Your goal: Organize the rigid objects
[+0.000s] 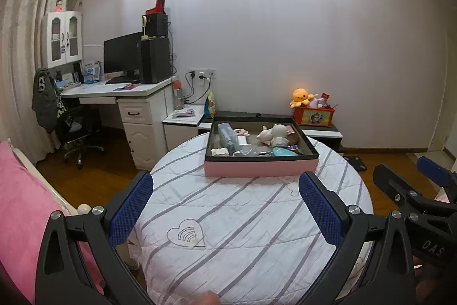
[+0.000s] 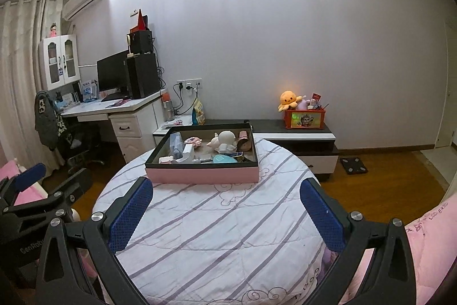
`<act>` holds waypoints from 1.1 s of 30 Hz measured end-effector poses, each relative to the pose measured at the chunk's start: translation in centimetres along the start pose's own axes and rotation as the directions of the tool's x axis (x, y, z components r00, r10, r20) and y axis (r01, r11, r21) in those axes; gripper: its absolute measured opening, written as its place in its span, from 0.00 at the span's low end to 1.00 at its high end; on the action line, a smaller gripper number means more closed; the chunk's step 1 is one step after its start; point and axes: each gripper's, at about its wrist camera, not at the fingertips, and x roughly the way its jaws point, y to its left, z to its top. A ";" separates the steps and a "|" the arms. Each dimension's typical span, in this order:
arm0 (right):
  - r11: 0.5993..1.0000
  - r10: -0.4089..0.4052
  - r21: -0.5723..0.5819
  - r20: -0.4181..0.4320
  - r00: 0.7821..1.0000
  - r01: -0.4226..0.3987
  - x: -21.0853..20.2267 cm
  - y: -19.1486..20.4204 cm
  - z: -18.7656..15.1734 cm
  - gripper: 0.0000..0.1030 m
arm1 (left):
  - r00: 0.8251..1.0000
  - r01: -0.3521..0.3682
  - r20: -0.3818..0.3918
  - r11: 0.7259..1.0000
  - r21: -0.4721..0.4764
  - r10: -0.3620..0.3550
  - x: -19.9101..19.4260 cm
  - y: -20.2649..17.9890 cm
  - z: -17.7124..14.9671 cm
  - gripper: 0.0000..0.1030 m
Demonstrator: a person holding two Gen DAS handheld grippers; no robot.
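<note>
A pink box with a black rim (image 1: 261,169) (image 2: 201,174) stands at the far side of a round table under a white striped cloth (image 1: 242,219) (image 2: 217,225). It holds several small items: a white figurine (image 1: 275,133) (image 2: 225,140), a blue-grey case (image 1: 228,136) (image 2: 176,143), a teal case (image 1: 282,152) (image 2: 224,159). My left gripper (image 1: 225,185) is open and empty, hovering over the near side of the table. My right gripper (image 2: 225,189) is open and empty, also short of the box. Each gripper shows at the edge of the other's view.
A white desk (image 1: 114,90) with a monitor and an office chair (image 1: 77,130) stands at the left. A low black and white cabinet (image 2: 300,133) behind the table bears a red toy box (image 2: 304,118). Pink bedding (image 1: 25,205) lies at the left. A scale (image 2: 352,165) lies on the wood floor.
</note>
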 end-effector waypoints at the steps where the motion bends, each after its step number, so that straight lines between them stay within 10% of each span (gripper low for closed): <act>1: 1.000 0.002 -0.003 0.000 1.000 -0.002 -0.1 0.1 -0.1 1.00 | 1.000 -0.004 0.001 1.000 -0.002 0.004 -0.1 0.1 0.0 1.00; 33: 0.999 -0.034 -0.015 -0.002 0.999 0.034 -0.2 -0.2 -0.5 1.00 | 1.000 -0.011 0.002 0.999 -0.040 0.011 -0.9 1.6 0.3 1.00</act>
